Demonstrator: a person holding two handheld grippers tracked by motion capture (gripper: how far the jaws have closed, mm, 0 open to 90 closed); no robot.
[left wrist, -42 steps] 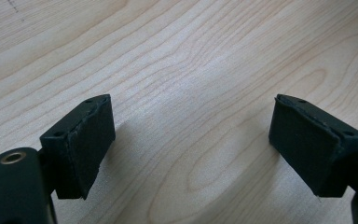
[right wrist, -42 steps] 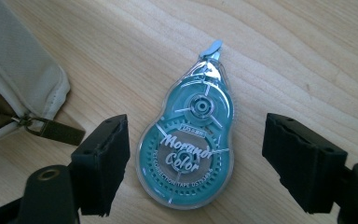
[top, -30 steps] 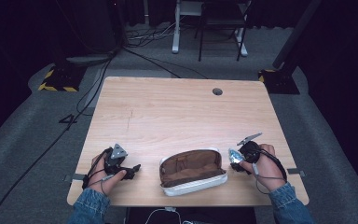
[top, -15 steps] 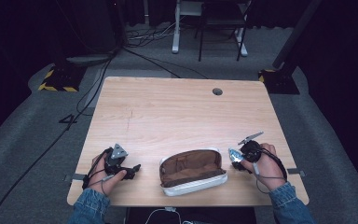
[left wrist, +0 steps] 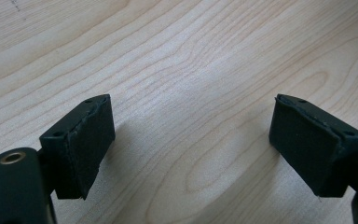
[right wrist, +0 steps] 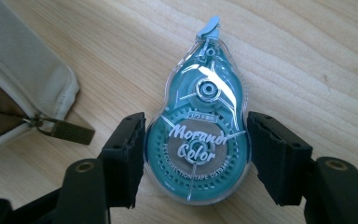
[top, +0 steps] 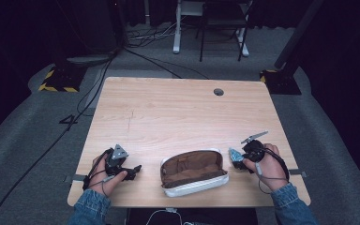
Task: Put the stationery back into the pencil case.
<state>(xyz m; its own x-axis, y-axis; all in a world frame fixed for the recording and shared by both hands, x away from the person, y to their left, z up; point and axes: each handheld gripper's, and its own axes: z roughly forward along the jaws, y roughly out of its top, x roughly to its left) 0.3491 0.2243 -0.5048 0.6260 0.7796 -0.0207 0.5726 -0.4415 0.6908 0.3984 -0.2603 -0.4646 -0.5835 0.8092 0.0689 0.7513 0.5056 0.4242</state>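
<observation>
Beside pouch [top: 194,170] — right gripper [right wrist: 196,154], level

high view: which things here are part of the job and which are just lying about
In the job:
- correction tape, clamped by the right gripper
- open pencil case beside it
- left gripper, fingers apart over bare wood

Lying about:
- table with its cable hole
- floor cables
- chair behind

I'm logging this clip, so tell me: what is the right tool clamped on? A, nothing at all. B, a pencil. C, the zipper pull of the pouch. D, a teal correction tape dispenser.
D: in the right gripper view, the right tool has both pads pressed against the sides of the teal correction tape dispenser, which lies beside the open pouch.
</observation>
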